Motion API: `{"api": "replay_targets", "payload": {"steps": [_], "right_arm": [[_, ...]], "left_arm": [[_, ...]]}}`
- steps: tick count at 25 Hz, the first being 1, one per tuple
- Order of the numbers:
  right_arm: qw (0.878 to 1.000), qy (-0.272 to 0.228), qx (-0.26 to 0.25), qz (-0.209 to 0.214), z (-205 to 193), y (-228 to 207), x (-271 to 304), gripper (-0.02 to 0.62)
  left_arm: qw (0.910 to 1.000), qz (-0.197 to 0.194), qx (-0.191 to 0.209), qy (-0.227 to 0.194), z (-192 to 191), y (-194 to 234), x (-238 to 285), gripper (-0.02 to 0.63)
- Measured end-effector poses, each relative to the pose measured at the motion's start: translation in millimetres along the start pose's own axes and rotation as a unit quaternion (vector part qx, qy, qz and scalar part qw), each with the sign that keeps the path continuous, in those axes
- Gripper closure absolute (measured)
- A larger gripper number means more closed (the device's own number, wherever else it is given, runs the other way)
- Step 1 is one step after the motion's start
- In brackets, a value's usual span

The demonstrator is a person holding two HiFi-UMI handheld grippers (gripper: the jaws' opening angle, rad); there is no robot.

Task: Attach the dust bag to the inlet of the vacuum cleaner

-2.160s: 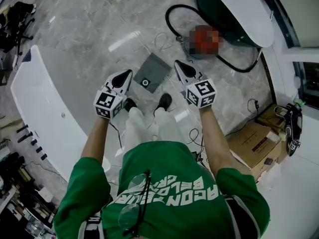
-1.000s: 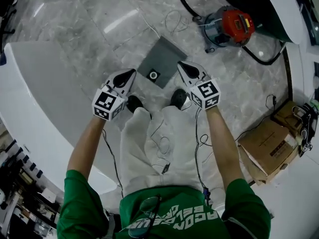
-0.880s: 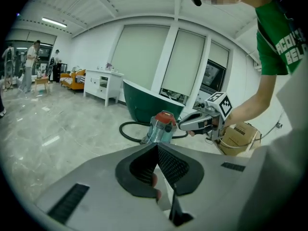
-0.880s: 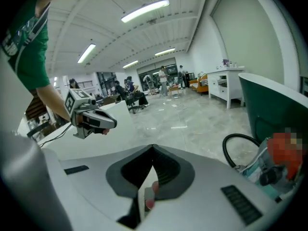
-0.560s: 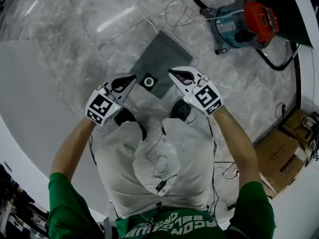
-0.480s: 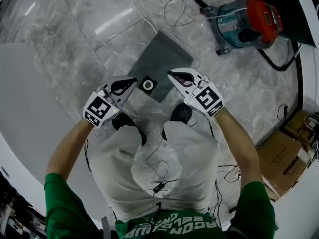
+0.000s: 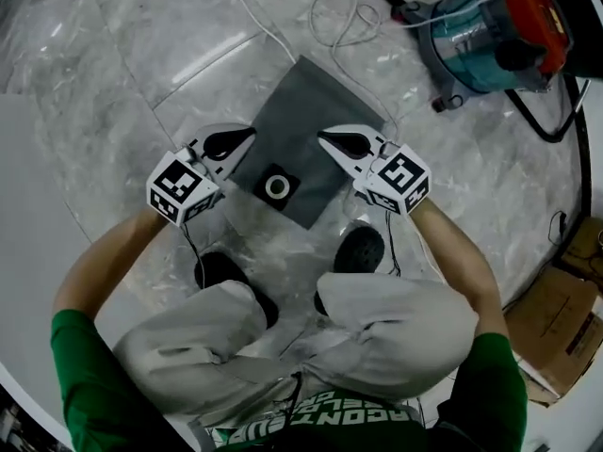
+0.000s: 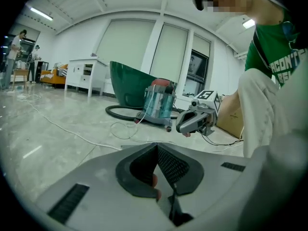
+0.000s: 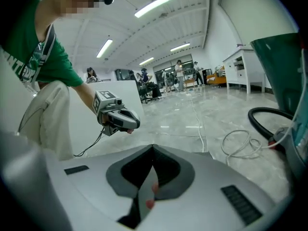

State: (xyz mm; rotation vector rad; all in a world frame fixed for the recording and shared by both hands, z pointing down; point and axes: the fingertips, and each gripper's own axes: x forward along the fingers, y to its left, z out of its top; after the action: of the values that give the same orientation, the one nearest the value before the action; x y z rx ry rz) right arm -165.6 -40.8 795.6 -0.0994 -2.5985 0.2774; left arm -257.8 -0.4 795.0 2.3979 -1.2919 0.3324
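The grey dust bag [image 7: 306, 111] lies flat on the marble floor, its black collar with a white ring [image 7: 276, 187] near its front edge. My left gripper [image 7: 247, 136] hovers at the bag's left edge and my right gripper [image 7: 324, 138] over its right part. Both are shut and hold nothing. The vacuum cleaner [image 7: 495, 31], a teal drum with a red top, stands beyond the bag at the upper right. The left gripper view shows the vacuum cleaner [image 8: 158, 102] and my right gripper [image 8: 195, 121]. The right gripper view shows my left gripper [image 9: 120, 121].
A loose white cable [image 7: 339, 12] loops on the floor beside the vacuum, and a black hose [image 7: 565, 130] curves at the right. A cardboard box [image 7: 575, 332] sits lower right. The person's shoes [image 7: 360, 250] stand just behind the bag. A white counter [image 7: 24, 215] runs along the left.
The person has crouched, and both grippers have come down toward the floor. They now flank the dust bag's collar. The bag and the vacuum look larger in the head view.
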Motion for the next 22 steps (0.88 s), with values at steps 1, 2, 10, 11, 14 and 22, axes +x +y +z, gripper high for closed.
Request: {"api": "replay_targets", "payload": {"steps": [1, 2, 10, 11, 14, 22], "right_arm": [[1.0, -0.003, 0.001, -0.001, -7.0, -1.9, 3.9, 0.594], [1.0, -0.007, 0.004, -0.003, -13.4, -3.9, 7.1, 0.594], [0.999, -0.015, 0.027, -0.022, -39.4, -5.8, 17.2, 0.594], [0.999, -0.012, 0.027, -0.021, -42.7, -2.3, 17.4, 0.594], [1.0, -0.004, 0.026, -0.014, -52.3, 8.0, 20.5, 0.594], [0.999, 0.008, 0.033, 0.032, -81.7, 50.1, 43.1, 0.594]], "left_arm": [[1.0, -0.002, 0.003, 0.003, -8.1, 2.4, 2.9, 0.607], [1.0, -0.004, 0.005, 0.005, -15.5, 3.9, 5.3, 0.607], [0.9993, -0.02, 0.013, 0.03, -53.6, 2.1, 11.5, 0.607], [0.9994, -0.022, 0.005, 0.027, -53.8, -0.6, 12.4, 0.607], [0.9993, -0.028, -0.008, 0.022, -55.0, -8.7, 15.5, 0.607], [0.9966, -0.05, -0.001, 0.066, -98.8, -30.5, 16.5, 0.607]]}}
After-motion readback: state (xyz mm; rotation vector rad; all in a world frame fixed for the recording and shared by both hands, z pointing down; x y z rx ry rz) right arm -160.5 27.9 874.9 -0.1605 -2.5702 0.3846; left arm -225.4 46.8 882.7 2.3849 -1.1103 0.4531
